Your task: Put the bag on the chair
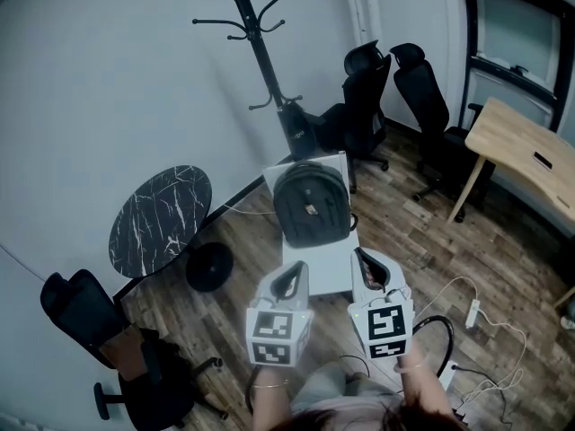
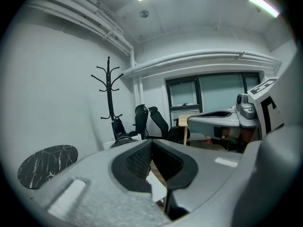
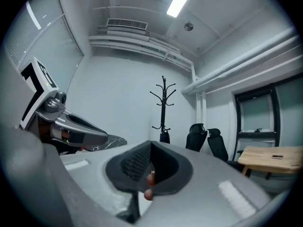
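Note:
A black backpack (image 1: 310, 205) sits upright on the white chair (image 1: 325, 260) in the middle of the head view. Both grippers hover side by side just in front of that chair, apart from the bag. My left gripper (image 1: 289, 275) is shut with nothing in it, and my right gripper (image 1: 365, 263) is shut and empty too. In the left gripper view the shut jaws (image 2: 150, 149) point over the bag's top (image 2: 124, 140). The right gripper's shut jaws (image 3: 150, 150) point toward the coat stand.
A black coat stand (image 1: 256, 43) rises by the wall behind the white chair. Two black office chairs (image 1: 368, 97) stand at the back, a wooden desk (image 1: 530, 151) at right, a round marble table (image 1: 160, 218) at left. Another black chair (image 1: 99, 330) and floor cables (image 1: 473, 312) lie close.

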